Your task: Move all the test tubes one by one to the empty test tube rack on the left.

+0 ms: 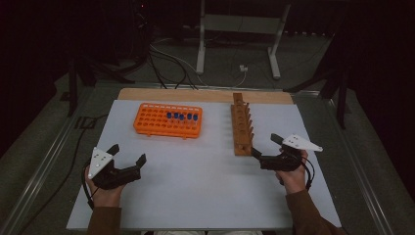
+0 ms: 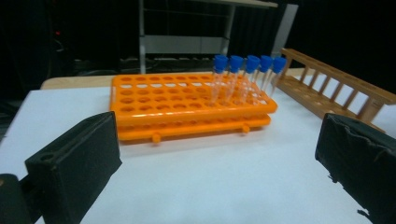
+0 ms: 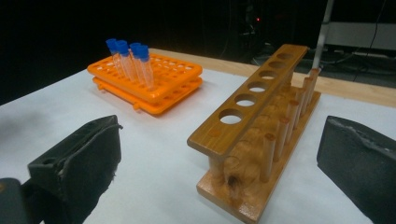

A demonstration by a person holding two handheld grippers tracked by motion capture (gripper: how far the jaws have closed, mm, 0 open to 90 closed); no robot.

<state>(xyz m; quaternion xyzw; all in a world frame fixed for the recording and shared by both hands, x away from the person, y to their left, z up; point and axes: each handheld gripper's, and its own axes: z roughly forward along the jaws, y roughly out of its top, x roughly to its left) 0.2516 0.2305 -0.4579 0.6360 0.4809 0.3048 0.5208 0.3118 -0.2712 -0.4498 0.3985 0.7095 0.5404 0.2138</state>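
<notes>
An orange tube rack (image 1: 168, 120) (image 2: 187, 100) (image 3: 149, 84) stands at the far left of the white table (image 1: 205, 181). Several clear tubes with blue caps (image 1: 181, 116) (image 2: 247, 70) (image 3: 128, 56) stand upright in a row near its right end. A brown wooden rack (image 1: 241, 125) (image 2: 327, 88) (image 3: 261, 121) runs front to back right of centre, its holes empty. My left gripper (image 1: 128, 154) (image 2: 217, 135) is open near the front left, aimed at the orange rack with nothing between its jaws. My right gripper (image 1: 265, 146) (image 3: 224, 130) is open beside the wooden rack's near end, and holds nothing.
A bare wooden strip (image 1: 205, 94) borders the table's far edge. Behind it, a white metal stand (image 1: 240, 39) and loose cables (image 1: 166, 63) lie on the dark floor. Metal rails (image 1: 44, 166) run along both sides of the table.
</notes>
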